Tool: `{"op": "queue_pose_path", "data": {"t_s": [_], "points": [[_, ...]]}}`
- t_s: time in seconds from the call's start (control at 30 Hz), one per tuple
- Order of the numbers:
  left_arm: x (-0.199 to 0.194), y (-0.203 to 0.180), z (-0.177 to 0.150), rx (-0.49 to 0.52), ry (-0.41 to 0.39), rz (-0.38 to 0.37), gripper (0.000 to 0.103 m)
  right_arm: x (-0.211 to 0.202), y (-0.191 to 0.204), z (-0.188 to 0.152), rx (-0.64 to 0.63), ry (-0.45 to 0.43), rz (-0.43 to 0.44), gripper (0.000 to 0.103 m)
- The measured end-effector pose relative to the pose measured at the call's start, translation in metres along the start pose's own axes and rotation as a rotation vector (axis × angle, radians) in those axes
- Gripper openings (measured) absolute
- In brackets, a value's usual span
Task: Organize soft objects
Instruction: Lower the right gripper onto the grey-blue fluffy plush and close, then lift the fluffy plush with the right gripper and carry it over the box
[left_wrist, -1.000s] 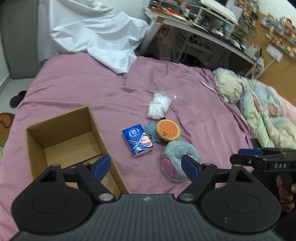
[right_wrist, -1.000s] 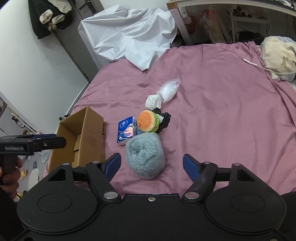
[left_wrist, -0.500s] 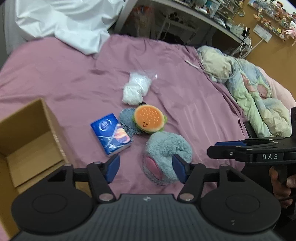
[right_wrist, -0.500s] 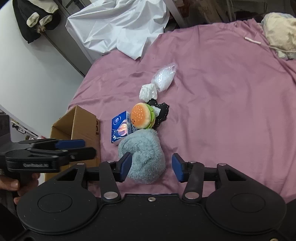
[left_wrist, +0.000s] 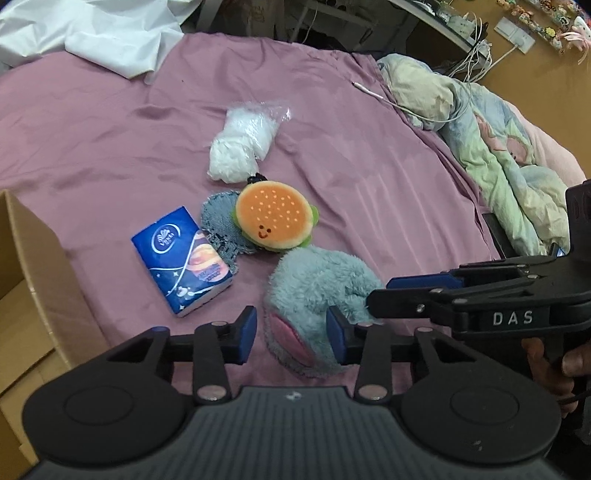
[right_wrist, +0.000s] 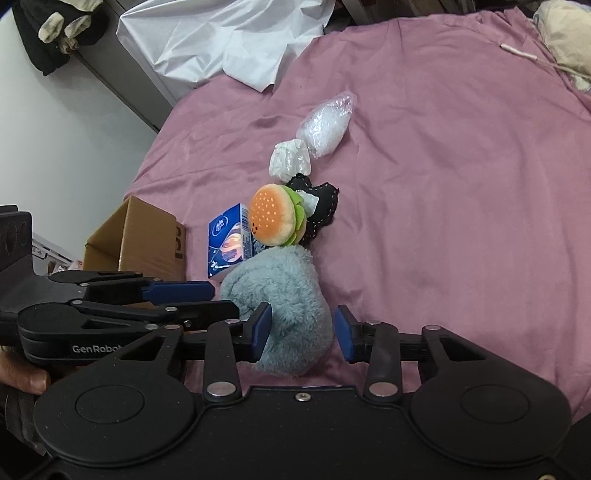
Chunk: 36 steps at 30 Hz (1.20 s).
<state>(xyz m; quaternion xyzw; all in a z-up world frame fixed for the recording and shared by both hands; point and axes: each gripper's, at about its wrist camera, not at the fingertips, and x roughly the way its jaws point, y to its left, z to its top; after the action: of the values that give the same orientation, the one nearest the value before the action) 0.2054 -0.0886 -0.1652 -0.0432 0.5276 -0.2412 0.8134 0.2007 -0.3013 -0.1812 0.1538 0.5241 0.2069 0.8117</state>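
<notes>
Left wrist view has both tools crowded in on the fluffy grey slipper, which lies on the purple bedsheet just in front of the burger toy. A second ago the left gripper hung back over the cardboard box with its jaws spread wide; since then it has swung right and forward, and its jaws have drawn in until they sit on either side of the slipper's pink opening, apart but narrow, not visibly pressing the fur. The right gripper has made the same move: from well behind the slipper with jaws wide, it now has them either side of the slipper's heel end, close to the fur, a sliver of gap showing on the right side. So I'd say the grab is about to happen rather than done, and with two tools on one slipper, it looks like a shared lift toward the box, which has slid to the left edge of the view as the tool moved. Nothing on the bed has shifted: the blue tissue pack, the burger toy, the sequin patch and the white plastic bag lie as before, and the box looks unfilled in the part I can see.
</notes>
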Motion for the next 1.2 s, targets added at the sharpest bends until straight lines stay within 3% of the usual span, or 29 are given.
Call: {"op": "queue_pose_path", "data": {"t_s": [0.13, 0.43, 1.2], "points": [[0.012, 0.003, 0.001, -0.019, 0.030, -0.015, 0.032, 0.009, -0.002, -0.001, 0.022, 0.009, 0.021, 0.027], [0.005, 0.001, -0.004, -0.023, 0.009, -0.028, 0.024, 0.002, 0.010, -0.002, -0.021, -0.010, 0.010, 0.021], [-0.092, 0.005, -0.025, -0.035, -0.224, 0.022, 0.024, -0.037, 0.088, -0.004, -0.189, -0.151, 0.054, 0.021]]}}
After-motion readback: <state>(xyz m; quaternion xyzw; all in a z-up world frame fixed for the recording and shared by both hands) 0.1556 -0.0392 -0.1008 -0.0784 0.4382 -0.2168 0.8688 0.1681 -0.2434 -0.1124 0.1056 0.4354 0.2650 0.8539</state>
